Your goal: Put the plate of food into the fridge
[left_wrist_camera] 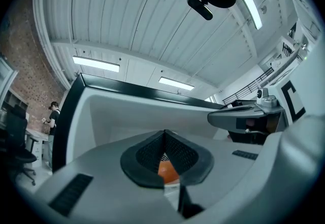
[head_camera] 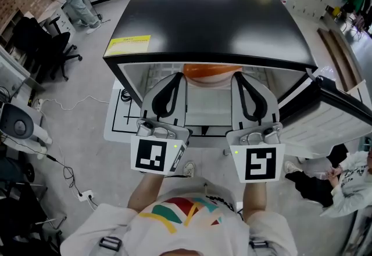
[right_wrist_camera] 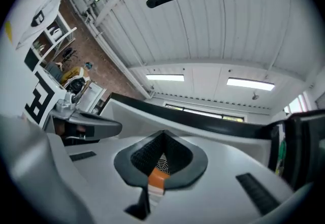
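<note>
Orange against the white interior, the plate point(head_camera: 212, 70) sat just inside the open fridge point(head_camera: 209, 11), under its black top, carried between our two grippers. We had the left gripper point(head_camera: 178, 78) with its fingers pinching the plate's left rim and the right gripper point(head_camera: 239, 78) with its fingers pressed onto the right rim. The door point(head_camera: 343, 111) stood swung out to our right.

Bright ceiling lights point(right_wrist_camera: 250, 84), fisheye edges, dark vignette
</note>
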`<state>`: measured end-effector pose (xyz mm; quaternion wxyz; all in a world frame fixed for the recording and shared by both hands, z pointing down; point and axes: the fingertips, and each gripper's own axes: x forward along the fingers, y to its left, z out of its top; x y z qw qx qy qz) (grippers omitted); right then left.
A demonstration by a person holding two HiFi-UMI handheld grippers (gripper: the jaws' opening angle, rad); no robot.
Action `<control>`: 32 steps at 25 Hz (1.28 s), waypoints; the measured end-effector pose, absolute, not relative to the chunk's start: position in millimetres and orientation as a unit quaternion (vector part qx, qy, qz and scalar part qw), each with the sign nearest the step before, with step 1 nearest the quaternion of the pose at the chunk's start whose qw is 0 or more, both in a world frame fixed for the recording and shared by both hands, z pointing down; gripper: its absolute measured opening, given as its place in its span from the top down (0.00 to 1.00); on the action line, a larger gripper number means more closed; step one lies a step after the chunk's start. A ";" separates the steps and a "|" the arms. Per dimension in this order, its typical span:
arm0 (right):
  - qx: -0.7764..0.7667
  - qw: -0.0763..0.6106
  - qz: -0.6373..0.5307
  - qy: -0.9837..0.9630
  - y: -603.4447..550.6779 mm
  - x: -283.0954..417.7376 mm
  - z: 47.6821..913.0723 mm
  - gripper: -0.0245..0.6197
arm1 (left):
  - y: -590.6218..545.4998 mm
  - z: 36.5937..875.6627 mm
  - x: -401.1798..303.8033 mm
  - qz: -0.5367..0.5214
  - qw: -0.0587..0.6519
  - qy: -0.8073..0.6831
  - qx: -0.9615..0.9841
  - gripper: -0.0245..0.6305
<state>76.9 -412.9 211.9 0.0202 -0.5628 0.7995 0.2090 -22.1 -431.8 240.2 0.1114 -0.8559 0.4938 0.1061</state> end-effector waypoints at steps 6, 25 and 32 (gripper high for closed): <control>-0.585 0.069 0.135 0.797 -400.8 94.9 230.3 0.96 | -428.4 244.7 -25.2 0.111 0.097 0.495 -0.856 0.96; -0.607 0.030 0.106 0.787 -396.1 87.1 280.6 0.96 | -421.4 271.9 -24.6 0.100 0.090 0.513 -0.848 0.96; -0.597 0.036 0.103 0.794 -396.7 84.2 277.5 0.96 | -421.0 271.3 -22.5 0.095 0.092 0.512 -0.849 0.96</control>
